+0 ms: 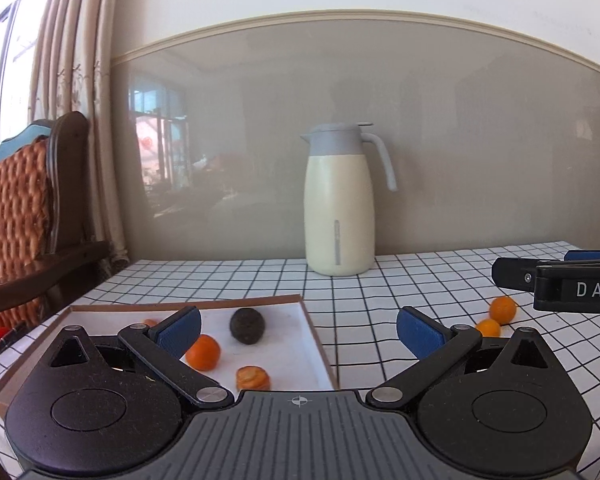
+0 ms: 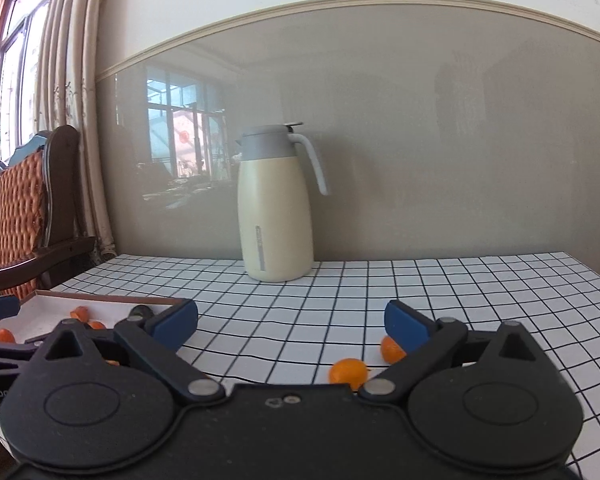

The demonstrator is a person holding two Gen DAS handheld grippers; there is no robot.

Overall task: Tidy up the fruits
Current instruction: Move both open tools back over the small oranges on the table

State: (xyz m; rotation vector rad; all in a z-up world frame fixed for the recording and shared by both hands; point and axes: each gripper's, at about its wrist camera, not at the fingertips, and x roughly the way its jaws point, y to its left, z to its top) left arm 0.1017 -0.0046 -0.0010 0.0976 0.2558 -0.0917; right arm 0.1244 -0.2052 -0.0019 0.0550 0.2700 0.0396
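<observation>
A shallow cardboard tray (image 1: 314, 344) with a white floor lies on the left of the checked table. In it are a dark avocado (image 1: 247, 326), an orange (image 1: 204, 352) and a small orange fruit (image 1: 253, 377). Two small oranges (image 1: 503, 309) (image 1: 488, 328) lie on the cloth to the right; they also show in the right wrist view (image 2: 348, 372) (image 2: 392, 350). My left gripper (image 1: 298, 330) is open and empty above the tray's right edge. My right gripper (image 2: 290, 322) is open and empty, just behind the two loose oranges; it shows from the side in the left wrist view (image 1: 556, 278).
A cream thermos jug (image 1: 339, 200) with a grey lid stands at the back of the table (image 1: 400, 280) against the wall. A wooden chair with a woven orange back (image 1: 16, 208) stands left of the table by the curtain.
</observation>
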